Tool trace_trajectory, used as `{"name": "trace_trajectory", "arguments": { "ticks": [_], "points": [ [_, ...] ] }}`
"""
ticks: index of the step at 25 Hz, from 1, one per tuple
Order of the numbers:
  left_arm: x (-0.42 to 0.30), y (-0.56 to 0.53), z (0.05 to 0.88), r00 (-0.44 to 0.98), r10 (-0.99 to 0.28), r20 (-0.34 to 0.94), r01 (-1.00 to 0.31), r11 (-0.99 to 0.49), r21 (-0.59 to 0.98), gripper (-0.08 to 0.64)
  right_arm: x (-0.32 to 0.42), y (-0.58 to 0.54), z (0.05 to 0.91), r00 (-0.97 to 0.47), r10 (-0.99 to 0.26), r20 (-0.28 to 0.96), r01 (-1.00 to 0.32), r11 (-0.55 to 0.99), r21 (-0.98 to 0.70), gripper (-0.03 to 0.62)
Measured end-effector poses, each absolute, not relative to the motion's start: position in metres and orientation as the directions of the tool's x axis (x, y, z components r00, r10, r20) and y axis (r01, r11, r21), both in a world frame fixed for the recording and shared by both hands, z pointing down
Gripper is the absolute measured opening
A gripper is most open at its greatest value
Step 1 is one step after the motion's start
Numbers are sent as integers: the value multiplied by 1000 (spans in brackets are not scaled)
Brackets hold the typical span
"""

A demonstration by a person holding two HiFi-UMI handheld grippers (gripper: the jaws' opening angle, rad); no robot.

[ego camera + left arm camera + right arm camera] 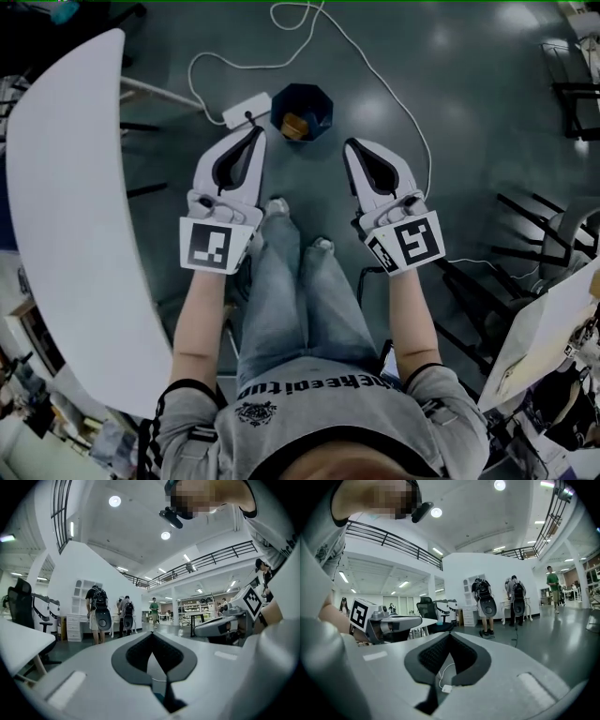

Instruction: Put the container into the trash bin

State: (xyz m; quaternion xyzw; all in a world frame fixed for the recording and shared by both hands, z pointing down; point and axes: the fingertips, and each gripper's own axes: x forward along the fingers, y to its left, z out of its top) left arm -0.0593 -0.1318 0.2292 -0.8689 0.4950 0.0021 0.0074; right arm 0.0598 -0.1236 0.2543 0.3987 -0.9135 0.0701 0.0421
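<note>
The task looks finished. The dark blue trash bin stands on the floor ahead of the person's knees, and a tan object, probably the container, lies inside it against the near wall. The left gripper hangs just near-left of the bin and the right gripper just near-right. Both have their jaw tips together and grip nothing. A white power strip lies just left of the bin. Nothing seems left to do.

Head view looks steeply down; both gripper views (facing outward, low) share the backpacked people.
</note>
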Motion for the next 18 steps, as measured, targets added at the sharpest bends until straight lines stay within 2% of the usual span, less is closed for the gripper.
{"name": "trace_trajectory", "arguments": {
  "ticks": [18],
  "points": [
    [-30,-48,109,513,-855,-79,-858,-508,-73,20,84,-47,124,-673,-737,71,-739,673,-16,2]
  ]
}}
